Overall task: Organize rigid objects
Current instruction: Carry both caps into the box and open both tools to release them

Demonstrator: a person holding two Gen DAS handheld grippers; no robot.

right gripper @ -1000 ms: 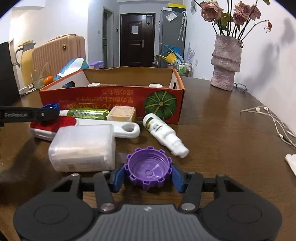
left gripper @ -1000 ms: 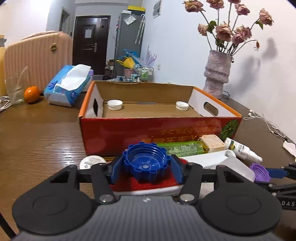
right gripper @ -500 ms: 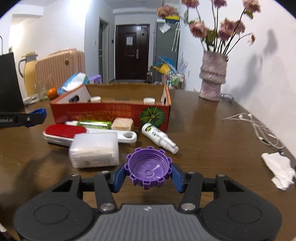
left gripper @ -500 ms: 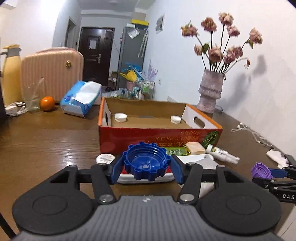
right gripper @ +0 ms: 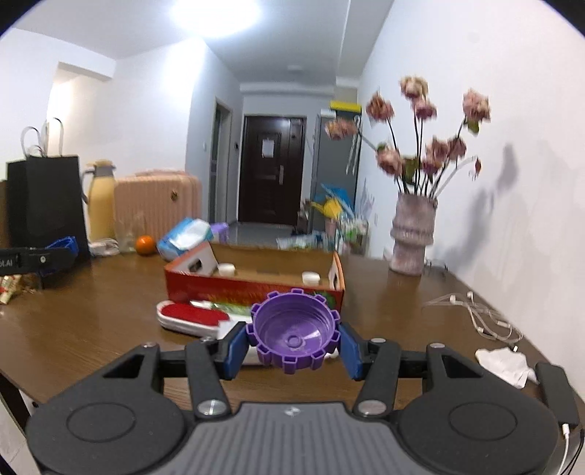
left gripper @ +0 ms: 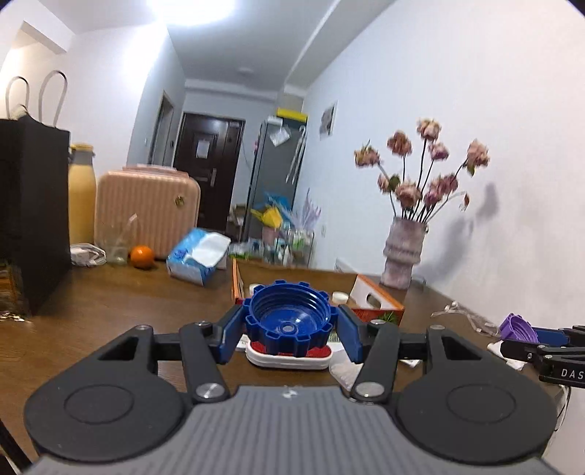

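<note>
Short of the cardboard box (right gripper: 256,288), the left gripper (left gripper: 289,330) pinches a blue cap (left gripper: 289,321), the right gripper (right gripper: 292,345) a purple cap (right gripper: 292,329) — light, stiff plastic, best gripped across the ridged rims.

A dark wooden table (right gripper: 380,303) is set against a white wall (right gripper: 512,91). A dark door (right gripper: 272,170) is seen at the corridor's end, with a grey fridge (right gripper: 334,153) beside it. A pink suitcase (right gripper: 157,206) is stood at the left, and a bright ceiling light (right gripper: 215,14) is lit overhead
</note>
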